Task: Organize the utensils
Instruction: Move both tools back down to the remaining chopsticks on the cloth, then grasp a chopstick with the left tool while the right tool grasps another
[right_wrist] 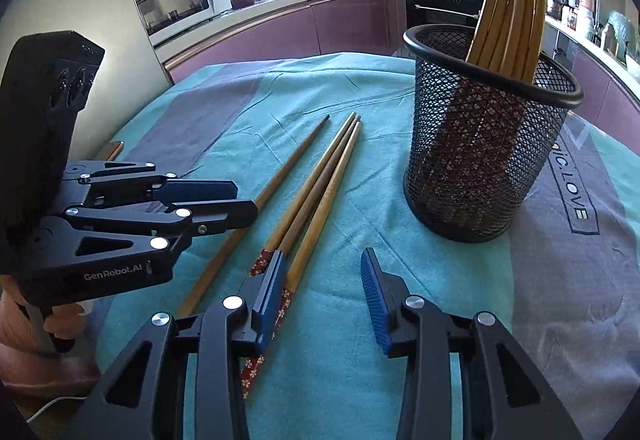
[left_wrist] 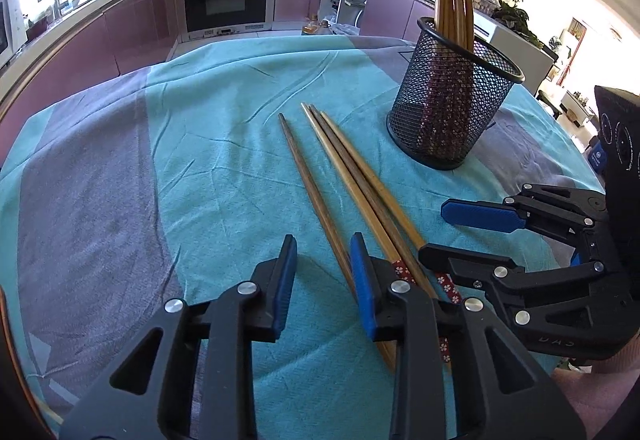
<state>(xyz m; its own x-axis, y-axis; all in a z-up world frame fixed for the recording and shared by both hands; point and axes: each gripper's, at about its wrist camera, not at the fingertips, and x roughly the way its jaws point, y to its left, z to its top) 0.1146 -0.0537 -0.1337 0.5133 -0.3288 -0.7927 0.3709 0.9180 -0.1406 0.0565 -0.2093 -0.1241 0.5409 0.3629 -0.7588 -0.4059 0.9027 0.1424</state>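
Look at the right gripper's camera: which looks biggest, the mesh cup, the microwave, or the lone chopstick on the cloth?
1. Mesh cup, biggest, though it sits close.
2. Lone chopstick, long but thin.
3. Microwave, smallest here only because it is far away.

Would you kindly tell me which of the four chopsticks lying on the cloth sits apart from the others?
The dark chopstick on the far left in the left wrist view lies alone; the other three chopsticks lie bunched side by side, nearer the mesh holder.
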